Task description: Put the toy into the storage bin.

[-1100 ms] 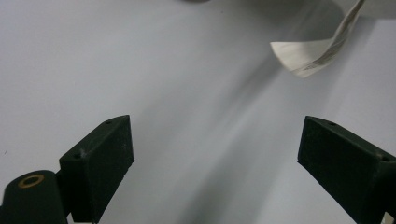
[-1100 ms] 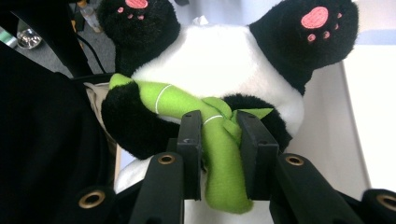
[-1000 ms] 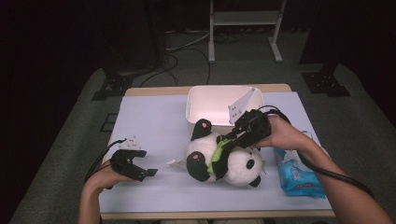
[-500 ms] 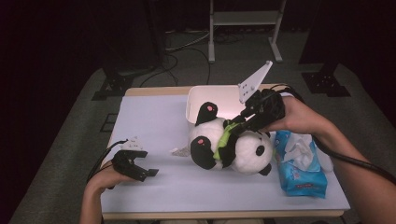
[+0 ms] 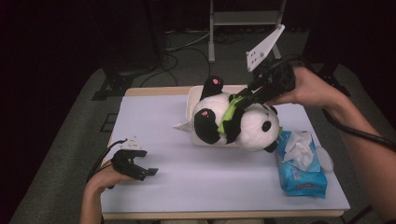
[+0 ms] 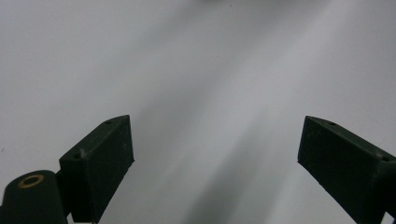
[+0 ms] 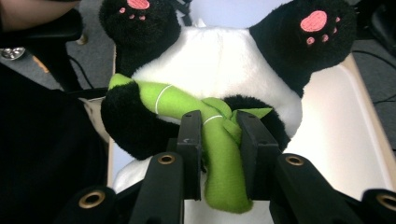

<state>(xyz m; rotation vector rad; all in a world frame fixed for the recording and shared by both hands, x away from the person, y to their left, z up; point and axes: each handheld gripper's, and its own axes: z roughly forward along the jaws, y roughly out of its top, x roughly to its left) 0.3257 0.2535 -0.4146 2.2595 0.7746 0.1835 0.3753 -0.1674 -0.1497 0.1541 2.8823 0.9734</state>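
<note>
A plush panda (image 5: 236, 123) is held above the table (image 5: 187, 186) by the right gripper (image 5: 254, 93), whose jaws are clamped on the green bamboo (image 7: 224, 154) sewn across the panda's front. In the right gripper view the bamboo is pinched between the two black pads (image 7: 191, 144), with the panda's two black feet and pink soles seen at 11 and 1 o'clock. In the high view the panda is seen just right of the table's middle, over the near edge of a white tray (image 5: 190, 100). It is tilted, its head toward 4 o'clock and its feet toward 10 o'clock. The right hand (image 5: 310, 88) is seen at 2 o'clock from the panda, and the grey plate (image 5: 265, 46) on the gripper points up and away.

A blue wipes pack (image 5: 299, 165) lies on the table at 4 o'clock from the panda, just beside its head; whether the two touch cannot be told.

The left gripper (image 5: 142, 170) is held low near the table's 8 o'clock corner, well apart from the panda. Its jaws are spread wide with nothing between them, and plain white tabletop is seen past them in the left gripper view.
</note>
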